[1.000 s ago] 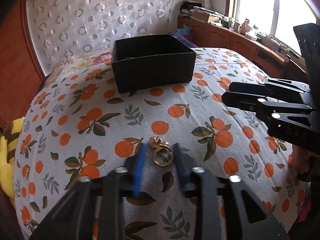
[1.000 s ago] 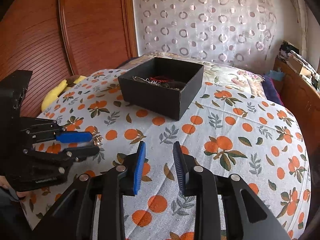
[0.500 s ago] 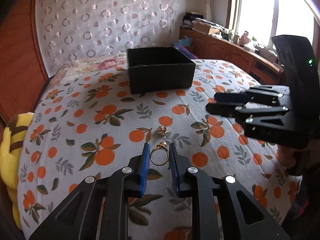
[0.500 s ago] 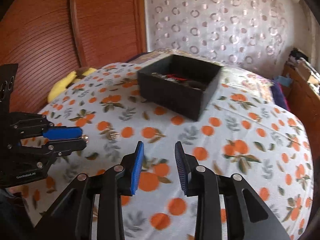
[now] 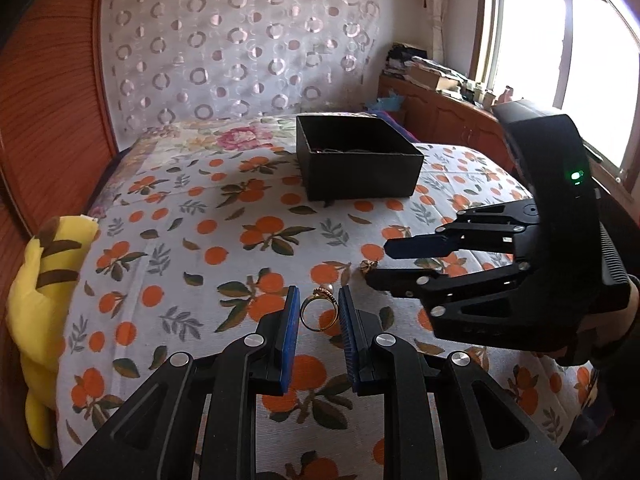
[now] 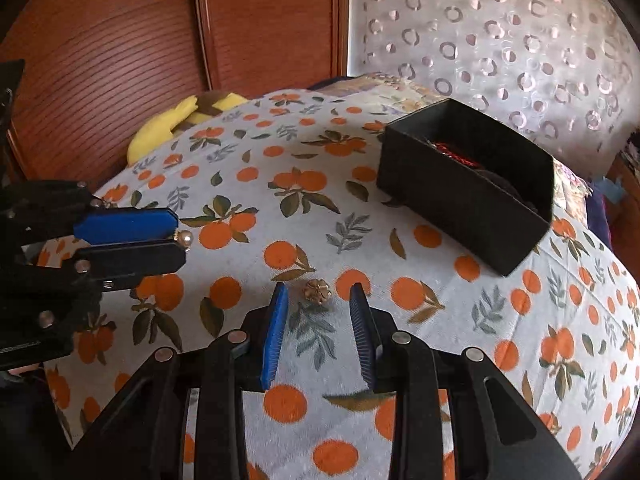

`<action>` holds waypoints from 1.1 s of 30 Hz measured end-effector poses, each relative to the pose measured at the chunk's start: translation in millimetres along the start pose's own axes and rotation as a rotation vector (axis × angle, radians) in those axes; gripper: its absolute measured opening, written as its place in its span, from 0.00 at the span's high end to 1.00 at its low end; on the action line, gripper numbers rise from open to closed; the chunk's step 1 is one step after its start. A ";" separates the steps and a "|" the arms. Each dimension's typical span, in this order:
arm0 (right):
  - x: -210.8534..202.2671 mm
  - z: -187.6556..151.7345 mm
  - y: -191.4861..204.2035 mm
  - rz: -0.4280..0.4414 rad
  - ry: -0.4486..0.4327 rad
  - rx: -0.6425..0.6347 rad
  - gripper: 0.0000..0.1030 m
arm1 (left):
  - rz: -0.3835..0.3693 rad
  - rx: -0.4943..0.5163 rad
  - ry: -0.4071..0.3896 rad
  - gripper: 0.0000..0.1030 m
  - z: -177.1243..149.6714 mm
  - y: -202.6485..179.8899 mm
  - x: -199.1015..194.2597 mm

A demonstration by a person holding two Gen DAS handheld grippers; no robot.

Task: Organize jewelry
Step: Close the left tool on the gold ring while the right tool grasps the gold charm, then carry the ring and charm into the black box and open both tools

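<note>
Two pieces left outside the black box [image 5: 358,168], by the look of things: a gold ring [image 5: 318,312] with a pearl, and a small gold flower-shaped piece [image 6: 317,291]. Left tool [image 5: 319,322] closed narrowly on the ring, band pinched between the blue pads, pearl end poking forward past the tips; whether lifted clear of the bed [image 5: 180,240] or just resting on the orange-print cover, hard to say. Right tool [image 6: 319,300] spread wide, straddling the flower piece, which lies on the cover between the tips, touching neither pad. Box well beyond both tools, open-topped, with red and metallic items already inside, so part of the sorting judged done. Remaining, probably: carrying the ring over to the box, closing on the flower piece and dropping it in too. No other loose jewelry visible on the bed.
</note>
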State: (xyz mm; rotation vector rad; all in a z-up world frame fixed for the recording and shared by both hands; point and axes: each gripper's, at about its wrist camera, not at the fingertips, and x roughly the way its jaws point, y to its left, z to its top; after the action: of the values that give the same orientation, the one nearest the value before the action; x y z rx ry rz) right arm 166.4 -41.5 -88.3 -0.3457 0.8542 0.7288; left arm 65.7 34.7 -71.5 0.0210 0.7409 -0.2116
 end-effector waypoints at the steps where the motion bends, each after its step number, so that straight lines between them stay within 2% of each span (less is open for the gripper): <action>1: 1.5 1.9 0.8 -0.004 0.003 -0.006 0.67 | 0.000 -0.002 -0.001 0.82 -0.2 0.8 0.1; 4: 6.2 4.6 3.6 -0.019 0.015 -0.024 0.68 | -0.001 -0.005 -0.003 0.82 -0.2 2.5 -0.2; 7: 7.0 3.0 4.3 -0.011 0.016 -0.032 0.80 | -0.001 -0.004 -0.002 0.82 -0.2 2.8 0.0; 9: 6.2 2.1 5.4 -0.002 0.015 -0.037 0.84 | 0.001 -0.004 -0.002 0.82 -0.1 3.2 0.2; 15: -1.1 0.1 2.8 0.006 0.005 -0.032 0.84 | -0.004 -0.004 -0.009 0.82 1.8 2.1 -1.4; 20: -18.5 2.8 -11.6 -0.011 -0.038 0.000 0.84 | -0.004 0.003 -0.016 0.82 11.4 1.5 -0.2; 28: -47.7 19.2 -55.7 -0.086 -0.114 0.066 0.84 | 0.008 0.033 -0.046 0.82 37.2 -4.7 6.8; 33: -52.2 30.7 -83.2 -0.119 -0.146 0.111 0.84 | 0.011 0.036 -0.058 0.82 53.8 -4.4 17.1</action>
State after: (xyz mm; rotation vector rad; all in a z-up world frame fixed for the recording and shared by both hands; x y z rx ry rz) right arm 219.2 -106.7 -28.8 -0.2389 0.7264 0.5861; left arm 113.0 22.2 -43.1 0.0527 0.6790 -0.2141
